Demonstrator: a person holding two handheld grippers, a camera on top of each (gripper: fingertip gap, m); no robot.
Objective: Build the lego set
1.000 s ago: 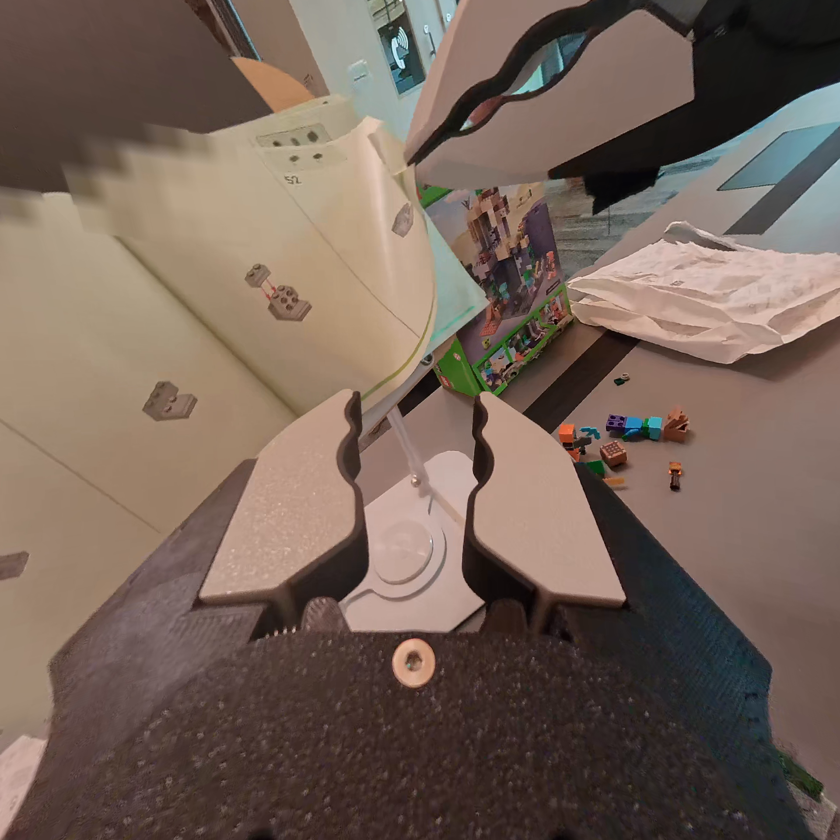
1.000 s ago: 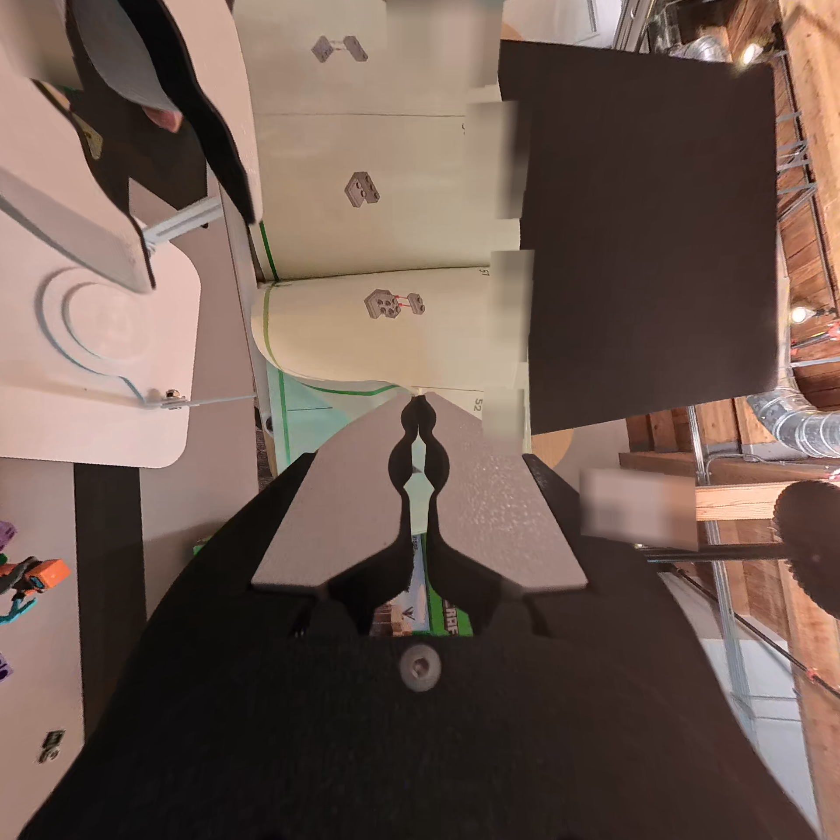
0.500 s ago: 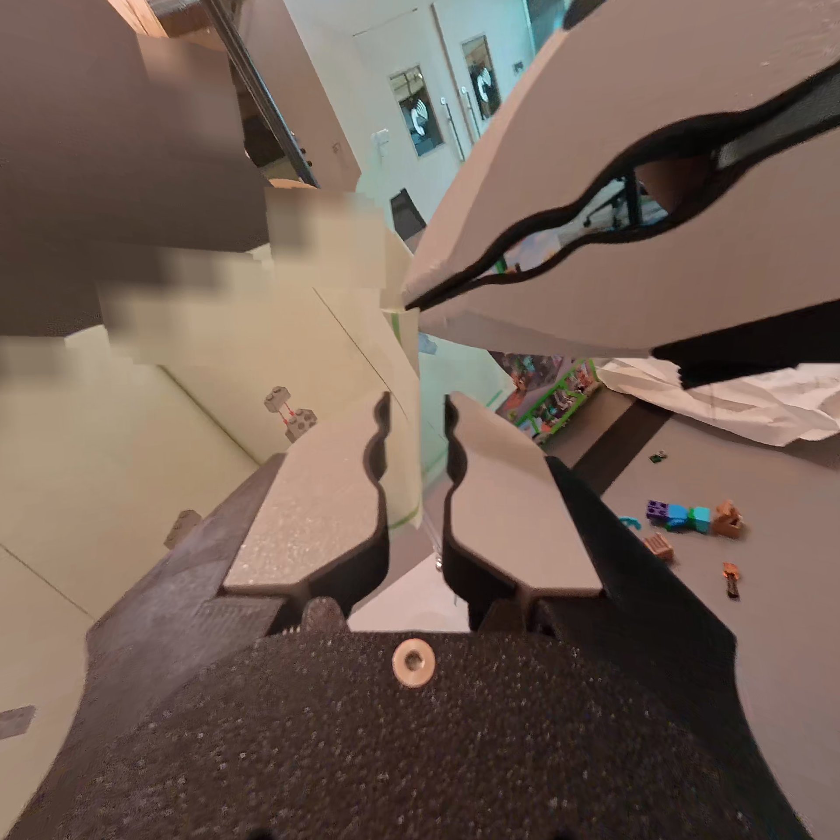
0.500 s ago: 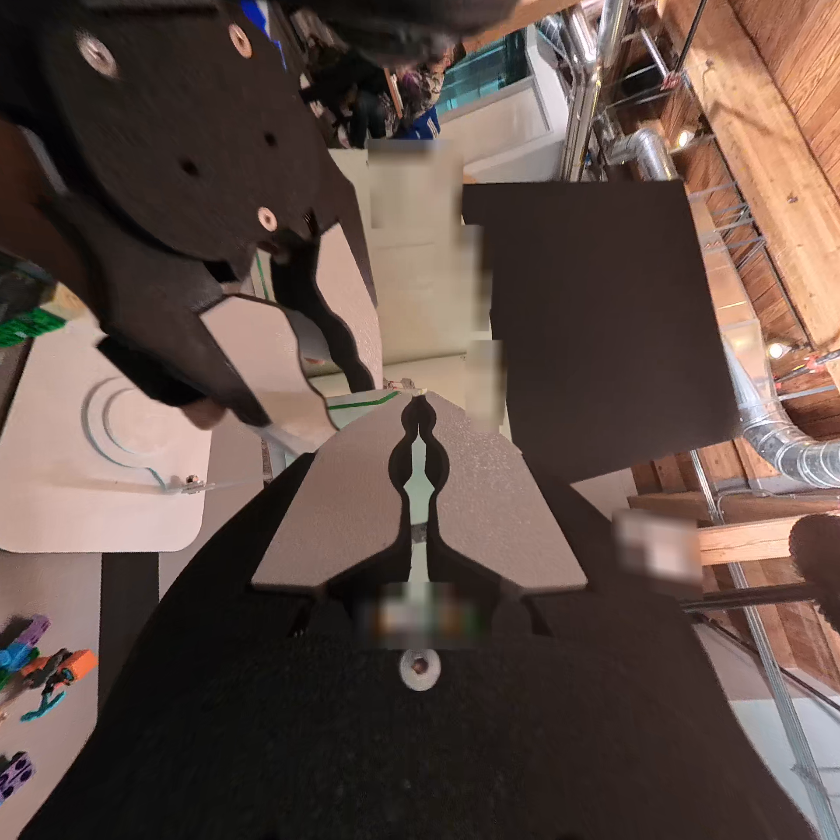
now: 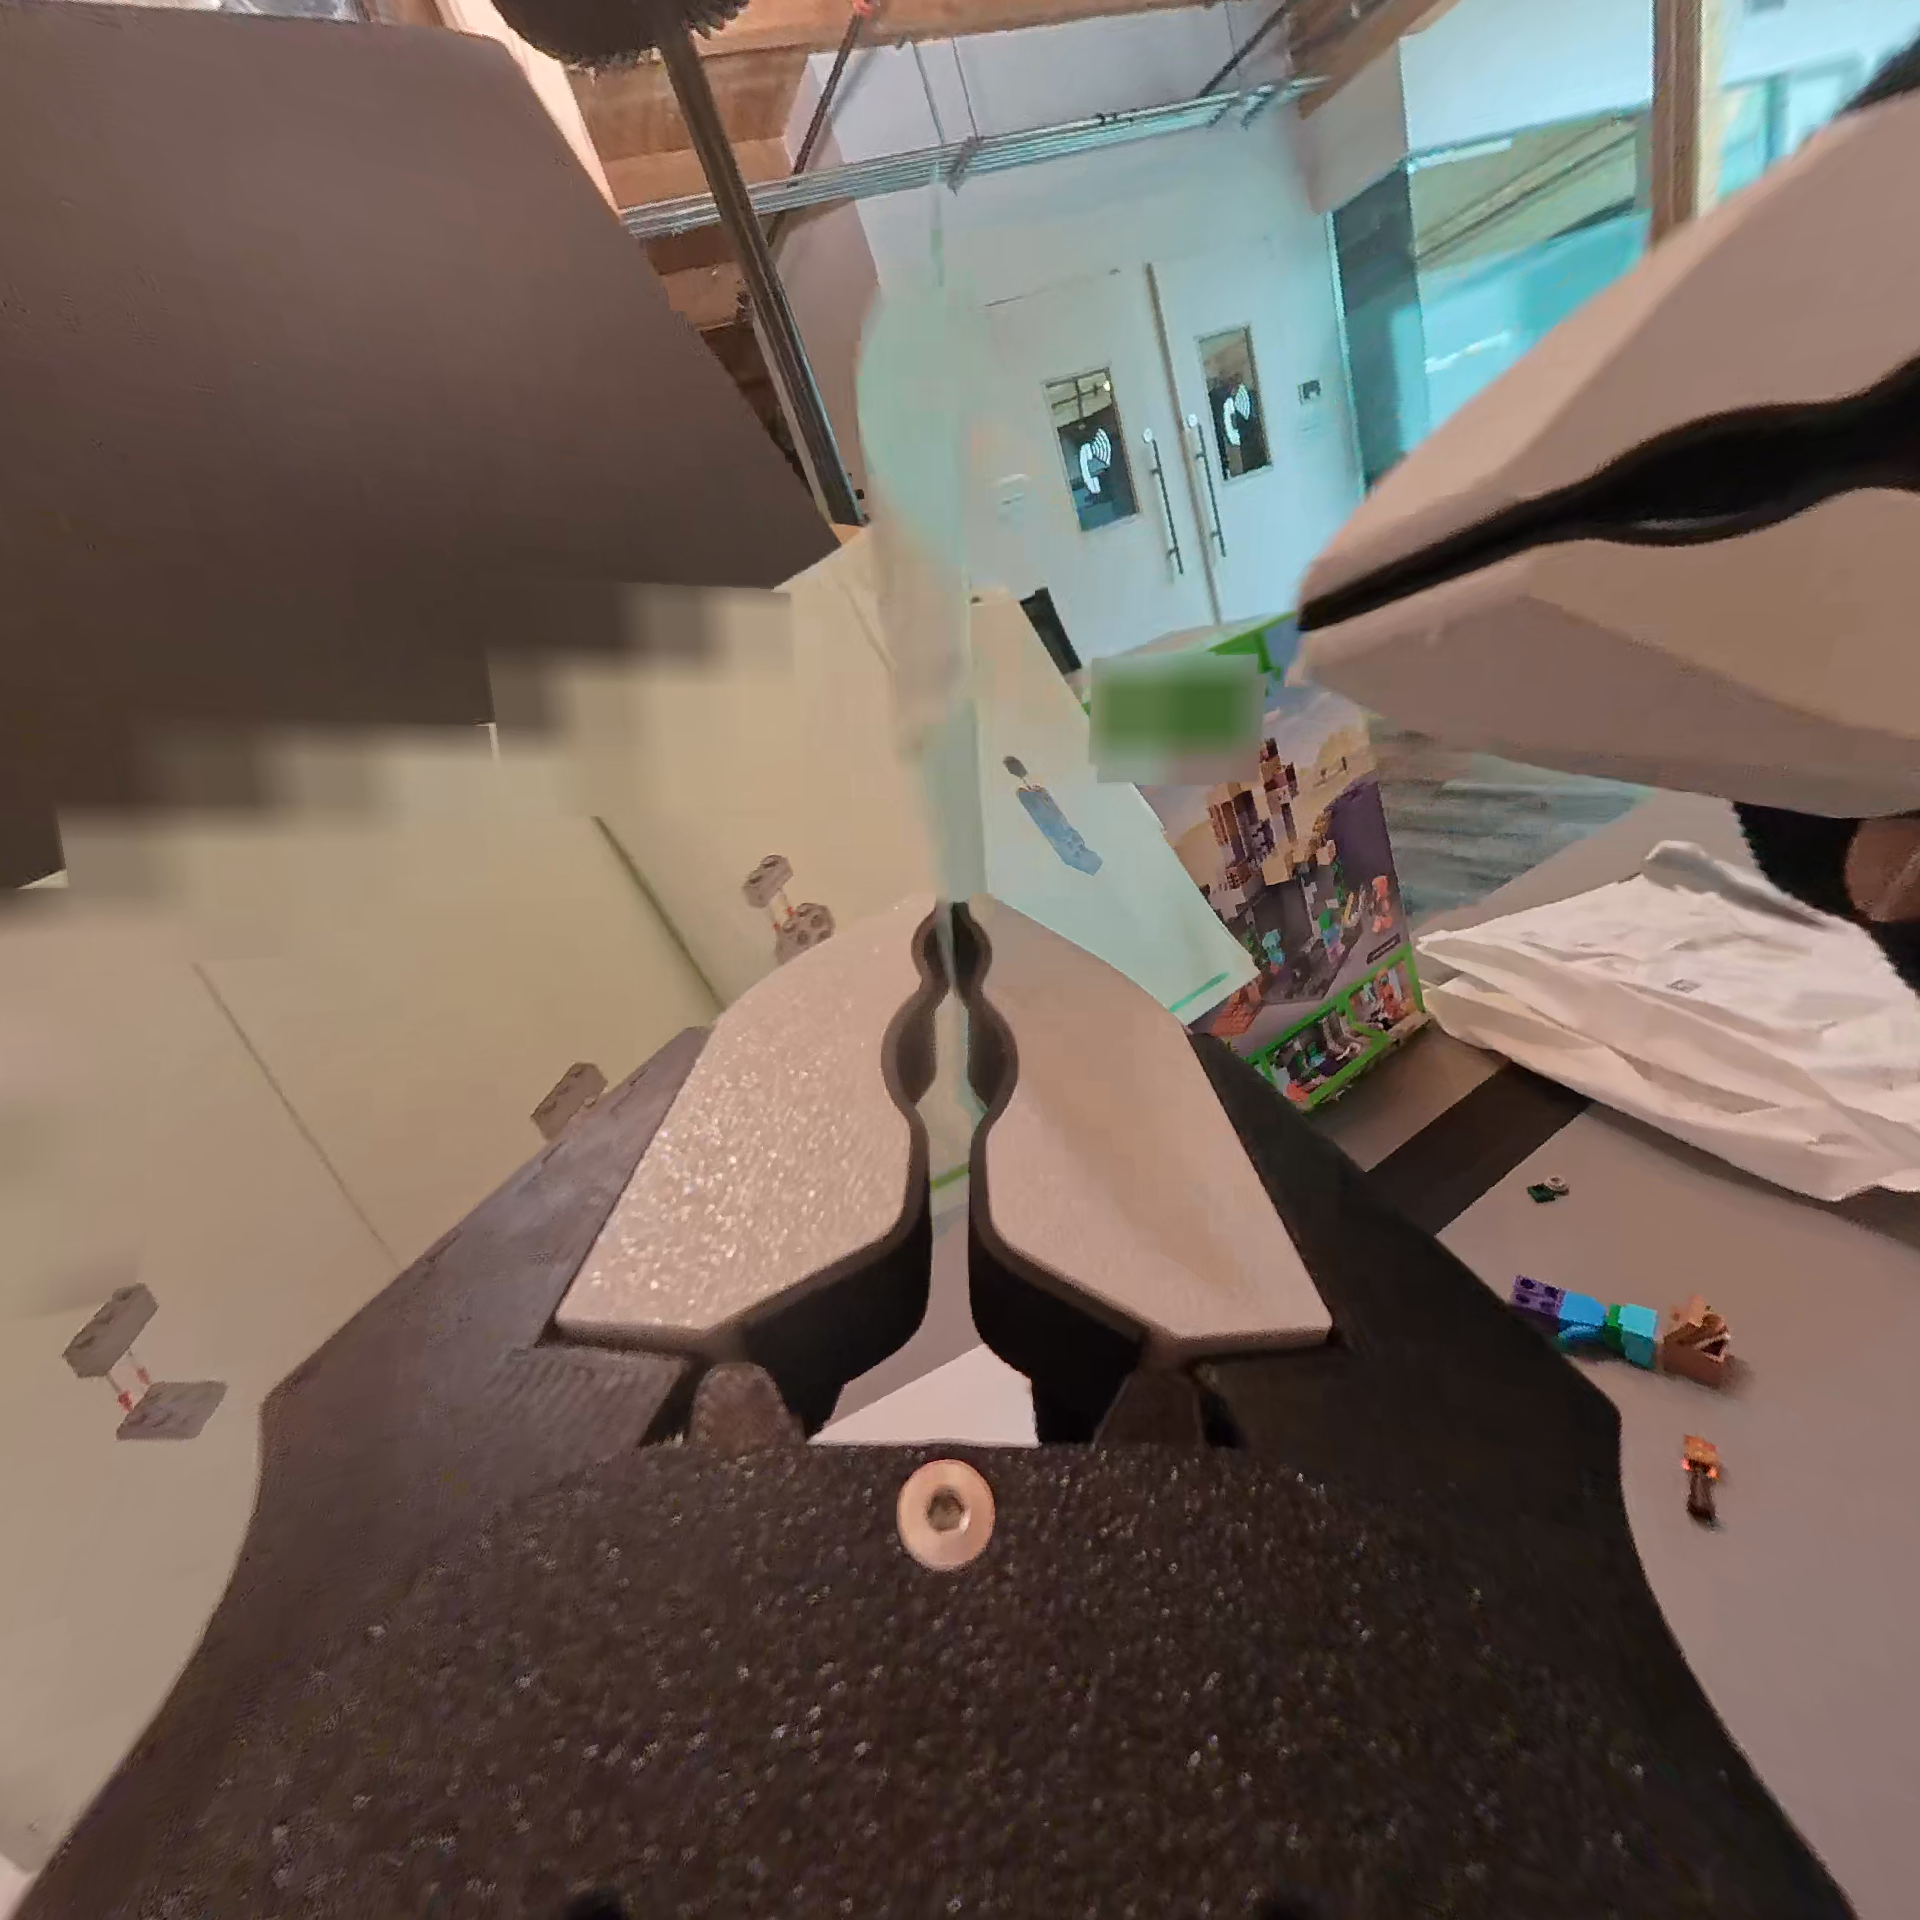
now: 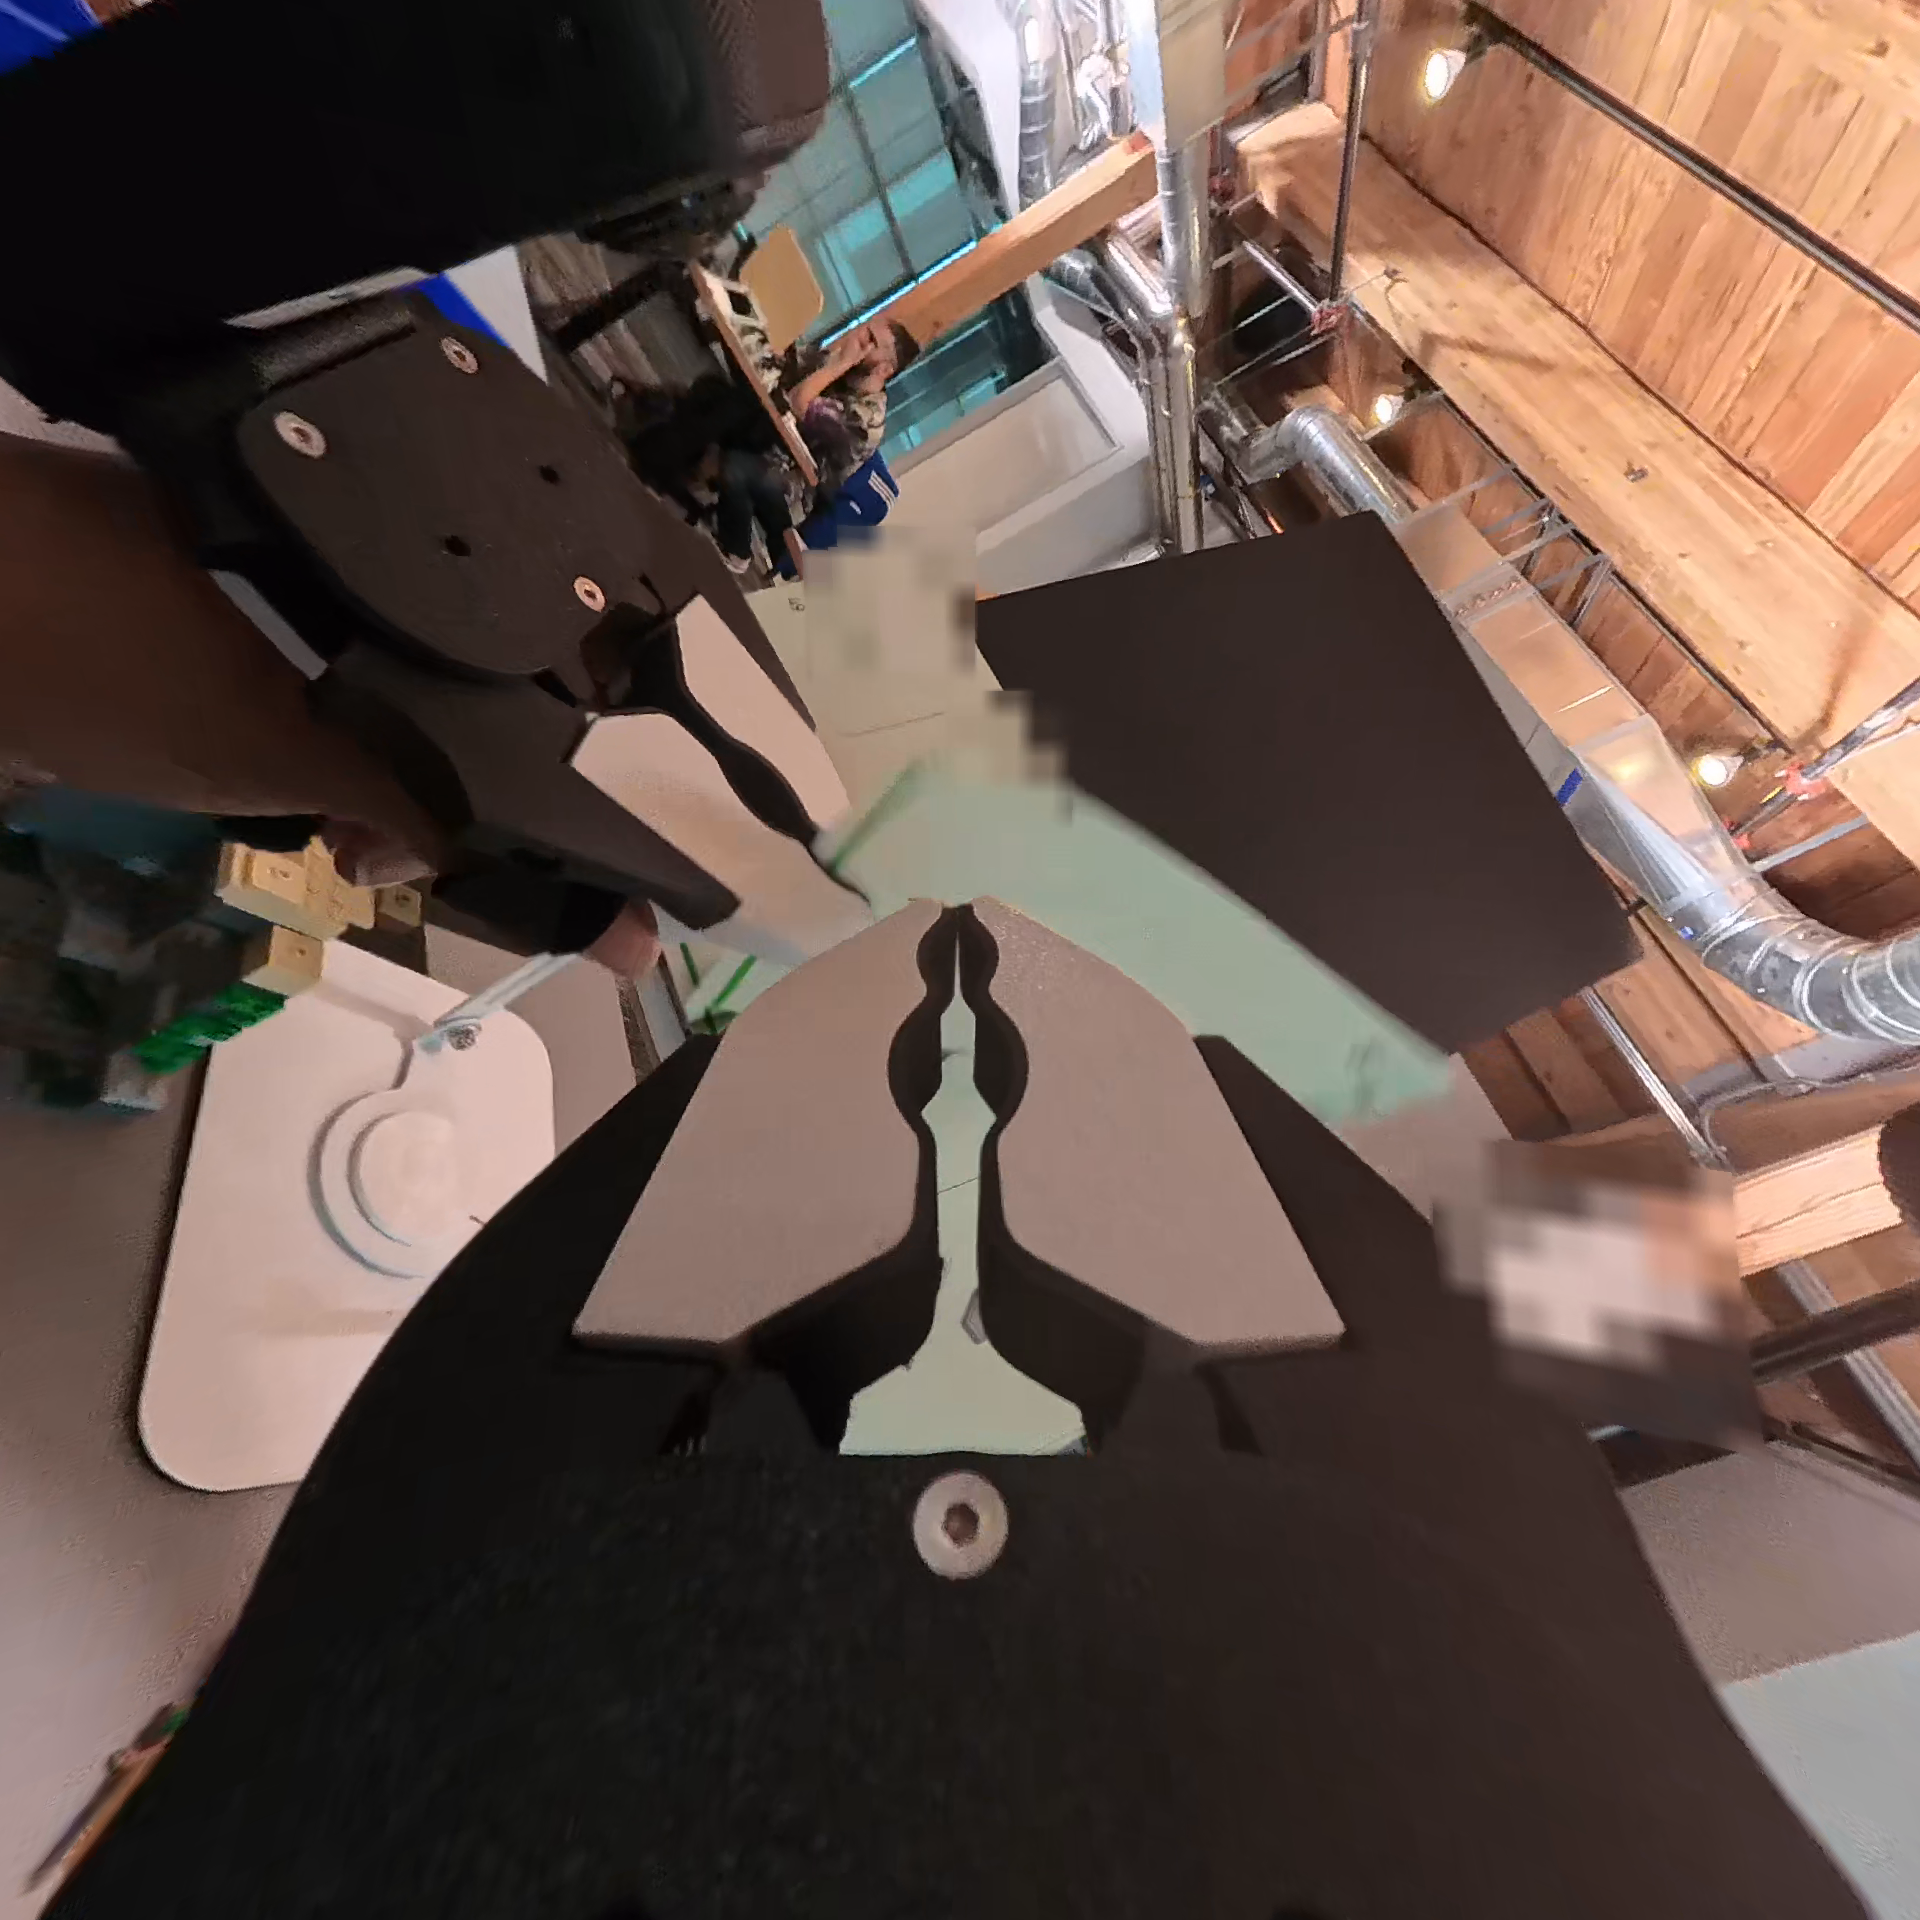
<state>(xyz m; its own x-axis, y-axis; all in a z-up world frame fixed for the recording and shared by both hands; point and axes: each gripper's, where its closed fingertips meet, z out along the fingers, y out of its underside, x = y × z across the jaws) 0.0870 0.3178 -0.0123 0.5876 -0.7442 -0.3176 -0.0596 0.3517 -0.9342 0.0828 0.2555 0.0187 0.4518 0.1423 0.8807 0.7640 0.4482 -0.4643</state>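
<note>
Both grippers pinch a page of the manual above the grey table (image 5: 1714, 1621). The left gripper (image 5: 953, 920) has its jaws drawn together on the edge of a pale green page (image 5: 940, 665), which rises blurred from between its tips. The right gripper (image 6: 957, 914) is likewise nearly closed at the tips on the same page (image 6: 1091, 894), the sheet running away up and to the right of it. The open manual (image 5: 343, 997), with its grey brick diagrams, stands just left of the left gripper, propped on a white stand (image 6: 343, 1226) whose base rests on the table. The lego box (image 5: 1309, 904) stands on the table beyond the left gripper, to its right, with a crumpled white bag (image 5: 1683, 1029) farther right. Loose bricks (image 5: 1621, 1335) lie on the table right of the left gripper, well apart from it: a purple, blue and green cluster with a brown piece, and a small dark piece near the bag.
</note>
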